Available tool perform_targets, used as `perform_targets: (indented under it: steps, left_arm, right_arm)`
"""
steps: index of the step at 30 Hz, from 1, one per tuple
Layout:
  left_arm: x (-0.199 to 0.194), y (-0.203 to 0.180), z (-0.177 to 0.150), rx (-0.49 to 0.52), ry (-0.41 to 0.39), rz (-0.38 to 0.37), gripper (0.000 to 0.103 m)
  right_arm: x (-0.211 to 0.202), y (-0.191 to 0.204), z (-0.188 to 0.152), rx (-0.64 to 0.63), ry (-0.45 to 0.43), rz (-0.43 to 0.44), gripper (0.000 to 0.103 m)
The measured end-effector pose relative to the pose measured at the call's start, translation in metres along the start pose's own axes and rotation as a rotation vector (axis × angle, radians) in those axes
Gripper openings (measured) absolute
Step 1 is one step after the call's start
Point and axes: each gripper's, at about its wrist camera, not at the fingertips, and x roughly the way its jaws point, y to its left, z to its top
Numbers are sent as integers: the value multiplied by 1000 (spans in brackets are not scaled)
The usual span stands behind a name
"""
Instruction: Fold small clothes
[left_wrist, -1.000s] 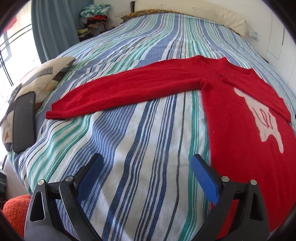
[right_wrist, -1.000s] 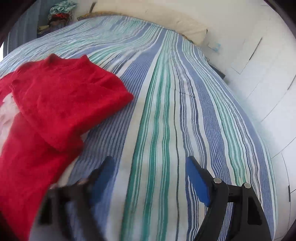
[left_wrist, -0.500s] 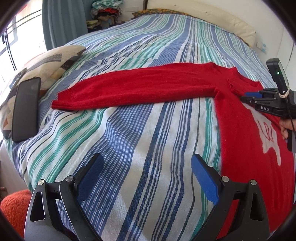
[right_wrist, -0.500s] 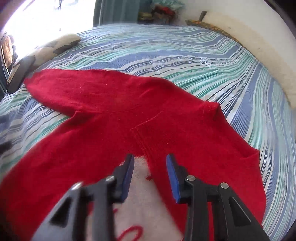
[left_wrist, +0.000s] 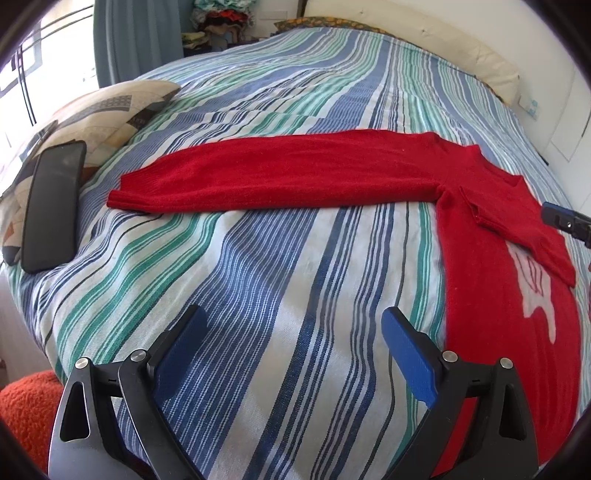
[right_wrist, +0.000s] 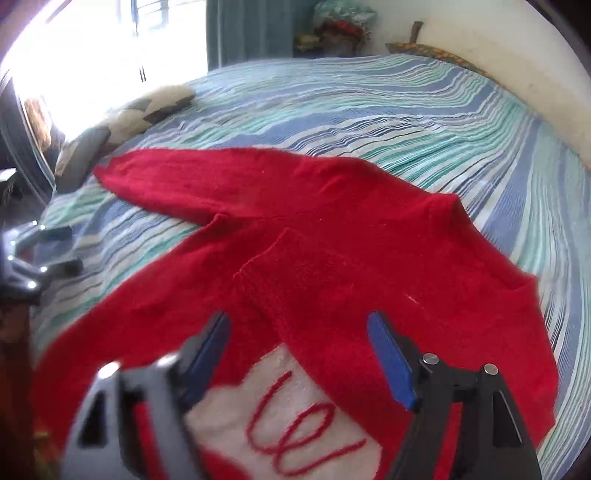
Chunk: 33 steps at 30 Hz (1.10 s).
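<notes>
1. Red sweater (left_wrist: 491, 258) is lying flat on the striped bed (left_wrist: 280, 280), body at right of the left wrist frame, one sleeve (left_wrist: 273, 177) stretching out toward the left, other sleeve (right_wrist: 369, 295) already lying folded across the chest over the white patch (right_wrist: 280, 424).
2. Left gripper (left_wrist: 291, 354) is hovering over bare bedspread at bottom centre, jaws spread, nothing between them.
3. Right gripper (right_wrist: 299, 354) is sitting above the folded sleeve at lower centre of the right wrist frame; jaws have just been opening, now spread wide, not pinching anything.
4. Risk: folded sleeve is only resting loose, so a gripper dragging over it is likely pulling it back off the chest.
5. Risk: pinching the long sleeve too deep is probably grabbing bedspread too, since the knit is lying flush on the stripes.
6. Risk: lifting the sleeve by one point is likely letting it sag and twist, giving a crooked fold.
7. Black phone-like slab (left_wrist: 51, 206) on the pillow (left_wrist: 122, 107) at left is close to the cuff; a wide swing could be knocking it.
</notes>
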Motion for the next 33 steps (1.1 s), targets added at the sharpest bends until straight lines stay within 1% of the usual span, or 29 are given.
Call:
perform_targets:
  steps: [2,3,4,5,6,7,8,9,10,11,13,14,15,17,18,20,21,22,24,26,28,29,31,33]
  left_arm:
    - [0,0,-1,6,0,2,96]
    - [2,-2,-1,12,2,7,96]
    - [3,-3,-2,20,6,12,96]
    - [5,-6,-3,31,9,18,96]
    - [6,-8,-4,43,12,27,96]
    - [7,-11,-5,56,15,36,96]
    - [8,-13,-7,67,18,46,96]
    - [8,-14,-9,77,18,54,96]
    - [9,-16,-11,85,16,59,96]
    - [9,-18,-12,95,14,62,97]
    - [10,-21,-13,118,12,66,97]
    - [10,-21,-13,119,12,66,97]
    - [10,-19,-12,112,13,60,97]
    - [10,-14,-13,83,22,41,97]
    - [10,-11,-12,72,26,29,97]
    - [7,-7,-11,53,29,8,97]
    - [6,-4,-9,38,33,-13,97]
    - [5,1,-6,12,40,-39,97]
    - [6,16,5,-76,46,-89,97]
    - [10,39,18,-212,40,-124,97]
    - [19,63,29,-345,32,-159,97]
    - [27,74,35,-395,38,-164,97]
    - [44,91,43,-479,52,-154,96]
    - [55,104,51,-543,43,-156,96]
  right_arm:
    - [-34,-32,-15,193,-96,40,74]
    - [-47,-50,-27,291,-122,69,72]
    - [-55,-70,-43,386,-129,84,69]
    - [-59,-89,-62,464,-110,63,66]
    - [-56,-107,-82,520,-48,-3,64]
    - [-49,-125,-105,554,53,-112,59]
    - [-46,-140,-126,569,145,-229,33]
    - [-55,-147,-140,568,142,-273,23]
    - [-70,-146,-144,564,102,-295,22]
    - [-85,-141,-145,566,71,-311,25]
    - [-109,-121,-142,555,4,-240,30]
    - [-117,-107,-140,532,-20,-214,40]
    - [-124,-92,-140,506,-28,-206,51]
    - [-131,-64,-151,468,-31,-215,59]
    - [-132,-53,-161,454,-31,-236,60]
    - [-128,-36,-187,434,1,-330,62]
    - [-124,-33,-204,447,31,-378,62]
    - [-123,-33,-220,476,52,-406,62]
    - [-131,-38,-256,563,18,-408,67]
    - [-144,-45,-279,656,-7,-421,70]
    - [-152,-52,-286,725,-38,-394,70]
    - [-153,-54,-288,739,-46,-382,72]
    - [-151,-54,-288,731,-51,-376,74]
    - [-148,-50,-287,708,-55,-394,79]
